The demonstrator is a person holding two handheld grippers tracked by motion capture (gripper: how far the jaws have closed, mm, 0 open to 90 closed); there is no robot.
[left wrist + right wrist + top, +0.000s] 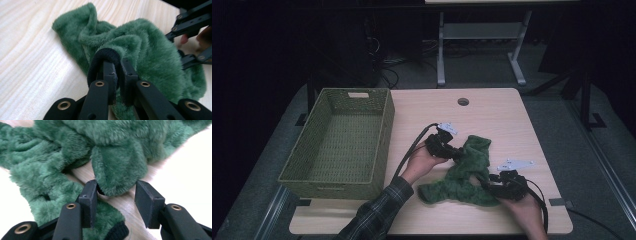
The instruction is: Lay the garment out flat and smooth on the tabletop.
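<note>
A green fuzzy cloth [463, 189] with a black cuff [105, 55] lies crumpled on the light wooden table [492, 115], right of centre. My left gripper [457, 153] is at the cloth's left edge; in the left gripper view it [117, 72] is shut on the black cuff. My right gripper [488, 183] is at the cloth's lower right. In the right gripper view it [116, 192] stands open, with a fold of the green cloth [117, 167] reaching down between its fingertips. A second bit of black cuff [117, 231] lies just below the left jaw.
A green woven basket [384, 135], with nothing in it, stands on the table's left side. A round cable hole [463, 102] sits near the far edge. Bare tabletop lies beyond and right of the cloth. A grey desk frame [479, 45] stands behind.
</note>
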